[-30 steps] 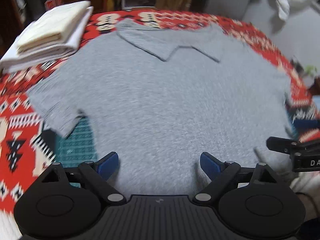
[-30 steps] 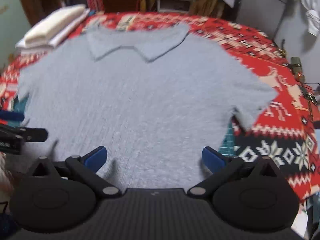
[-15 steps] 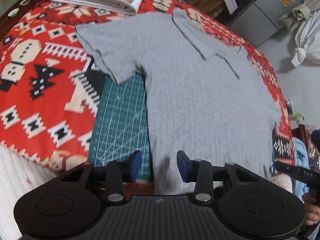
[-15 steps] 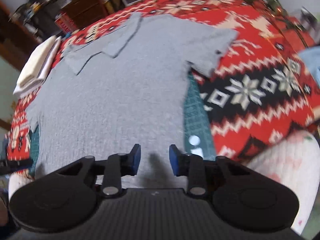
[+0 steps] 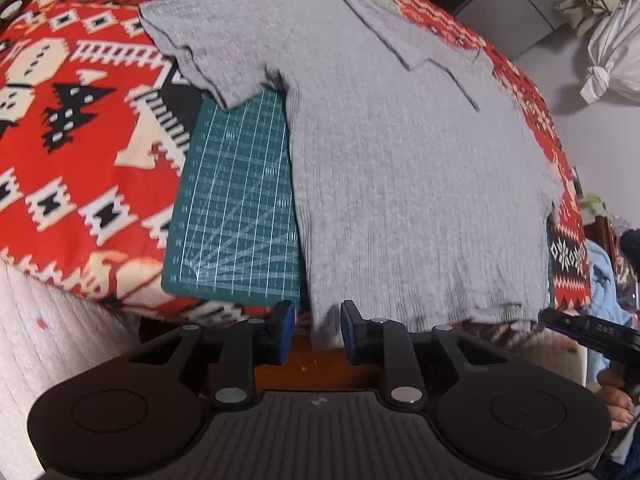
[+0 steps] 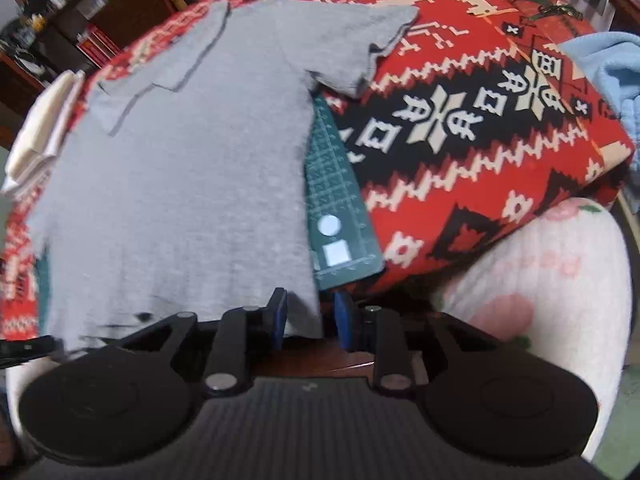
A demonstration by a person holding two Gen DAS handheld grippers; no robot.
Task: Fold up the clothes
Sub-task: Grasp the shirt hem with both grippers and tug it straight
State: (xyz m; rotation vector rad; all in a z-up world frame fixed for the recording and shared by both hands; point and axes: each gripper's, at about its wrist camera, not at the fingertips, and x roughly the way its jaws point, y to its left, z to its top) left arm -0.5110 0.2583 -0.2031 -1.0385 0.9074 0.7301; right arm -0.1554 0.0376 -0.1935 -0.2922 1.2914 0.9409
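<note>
While gray shirt (image 5: 400, 168) lies flat, left gripper (image 5: 316, 332), right gripper (image 6: 308, 320) straddle hem corners

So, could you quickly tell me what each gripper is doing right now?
Left gripper: open, jaws astride the grey shirt's bottom left corner.
Right gripper: open, jaws astride its bottom right corner.

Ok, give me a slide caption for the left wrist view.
Left gripper jaws open around the bottom corner of a grey T-shirt spread over a green cutting mat.
</note>
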